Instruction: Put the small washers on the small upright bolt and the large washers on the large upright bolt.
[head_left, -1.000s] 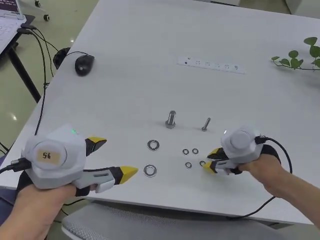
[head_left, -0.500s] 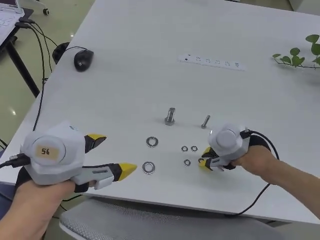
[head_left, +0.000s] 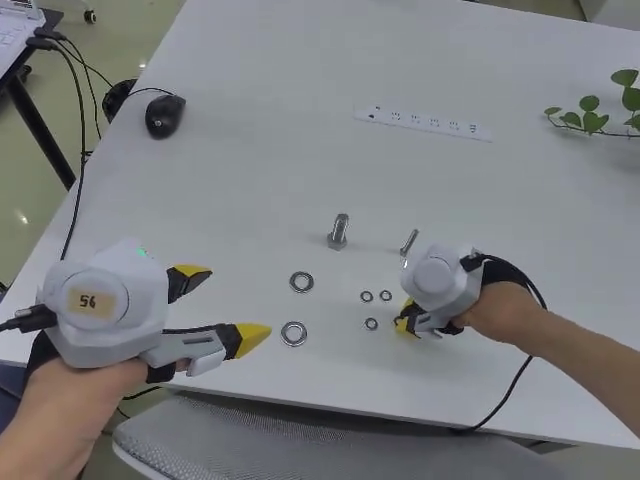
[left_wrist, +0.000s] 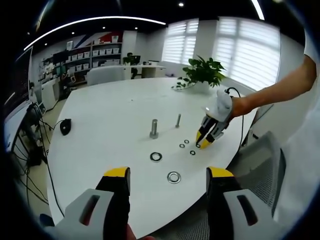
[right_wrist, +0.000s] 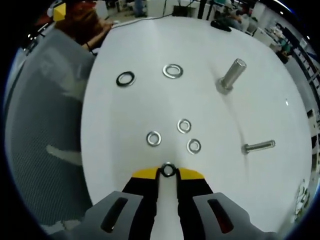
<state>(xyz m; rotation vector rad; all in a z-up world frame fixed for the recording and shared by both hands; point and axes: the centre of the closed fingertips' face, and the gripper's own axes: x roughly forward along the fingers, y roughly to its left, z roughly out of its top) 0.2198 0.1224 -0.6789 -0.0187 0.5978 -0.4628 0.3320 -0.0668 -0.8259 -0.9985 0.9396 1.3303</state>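
The large bolt and the small bolt stand upright at mid-table. Two large washers lie flat in front of the large bolt. Three small washers lie in front of the small bolt. My right gripper points down at the table, its jaws pinched on a fourth small washer that still touches the tabletop. My left gripper hovers at the near left, open and holding nothing, with the nearer large washer just ahead of its tips.
A white power strip lies at the back. A black mouse with its cable sits far left. Plant leaves reach in at the right edge. A grey mesh chair stands against the table's near edge.
My right gripper has slid a little left and down onto the nearest small washer, and its jaws have come together on it. The left gripper has stayed put.
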